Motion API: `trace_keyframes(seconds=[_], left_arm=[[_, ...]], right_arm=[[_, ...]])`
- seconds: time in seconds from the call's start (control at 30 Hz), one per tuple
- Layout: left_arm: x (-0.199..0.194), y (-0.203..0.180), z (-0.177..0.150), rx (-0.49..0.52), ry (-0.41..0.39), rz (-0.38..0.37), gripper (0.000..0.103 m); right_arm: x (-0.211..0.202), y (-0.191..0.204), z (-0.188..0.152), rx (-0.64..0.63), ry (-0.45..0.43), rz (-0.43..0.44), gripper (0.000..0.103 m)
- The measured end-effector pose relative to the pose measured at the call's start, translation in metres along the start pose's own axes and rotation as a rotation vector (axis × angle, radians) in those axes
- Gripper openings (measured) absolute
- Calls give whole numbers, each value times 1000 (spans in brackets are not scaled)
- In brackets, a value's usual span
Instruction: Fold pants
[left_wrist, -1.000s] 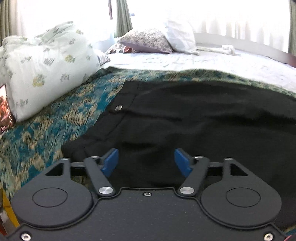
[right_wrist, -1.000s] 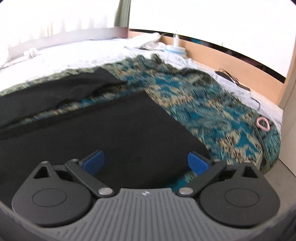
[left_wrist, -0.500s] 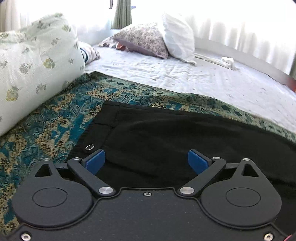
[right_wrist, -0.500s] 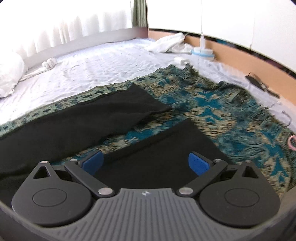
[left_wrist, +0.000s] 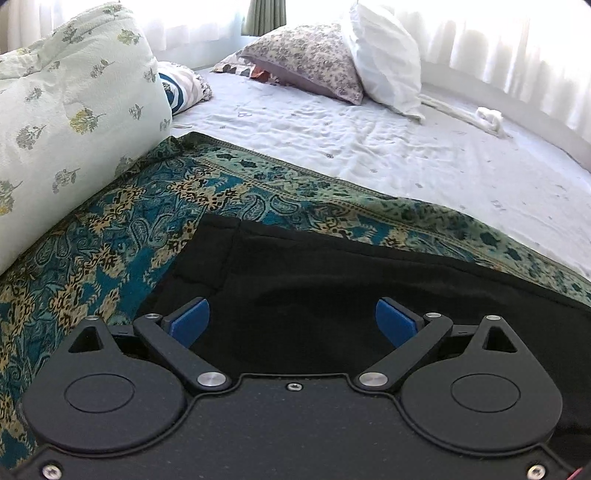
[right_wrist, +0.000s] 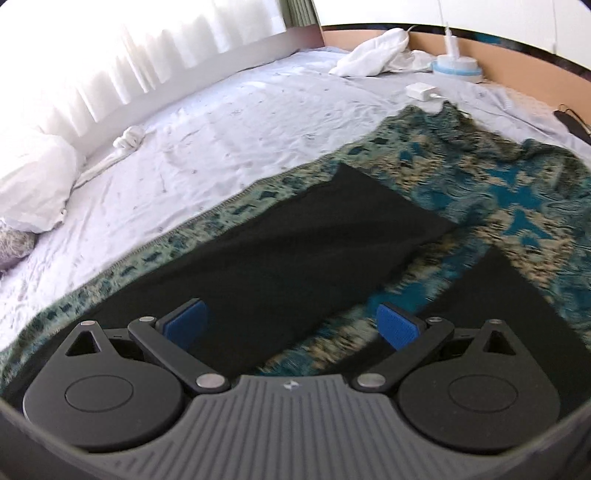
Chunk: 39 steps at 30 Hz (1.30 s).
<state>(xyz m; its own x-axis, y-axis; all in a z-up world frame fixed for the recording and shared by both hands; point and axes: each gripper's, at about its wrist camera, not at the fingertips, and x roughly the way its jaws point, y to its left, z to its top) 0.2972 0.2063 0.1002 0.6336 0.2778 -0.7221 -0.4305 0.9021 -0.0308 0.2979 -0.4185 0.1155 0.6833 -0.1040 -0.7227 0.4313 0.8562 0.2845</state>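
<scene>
Pants spread flat on bedspread for folding; left gripper and right gripper fingers spread, holding nothing.

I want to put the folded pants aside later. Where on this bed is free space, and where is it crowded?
Free: the white sheet between the patterned blanket and the pillows. Also the blanket strip between the two legs of the black pants. Crowded: the far corner with the charger and white cloth.
</scene>
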Motion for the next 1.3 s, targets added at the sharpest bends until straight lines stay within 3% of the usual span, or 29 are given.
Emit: trace_keyframes(seconds=[0.53,0.73,1.03,1.17,1.3], left_arm=[[83,3,32,-174,68,79,97],[110,5,44,-166,143,115,98],[136,10,54,-259,196,80,101],[145,-1,52,-246,181,129,103],[153,-5,55,-317,161,189,103]], right_arm=[[81,38,14,38,-41,-71,103],[105,43,20,53,-43,-77,103],[143,55,31,75,-25,-86,103],[155,63,31,57,-24,-97,103],[165,67,34,43,-38,-129,103]])
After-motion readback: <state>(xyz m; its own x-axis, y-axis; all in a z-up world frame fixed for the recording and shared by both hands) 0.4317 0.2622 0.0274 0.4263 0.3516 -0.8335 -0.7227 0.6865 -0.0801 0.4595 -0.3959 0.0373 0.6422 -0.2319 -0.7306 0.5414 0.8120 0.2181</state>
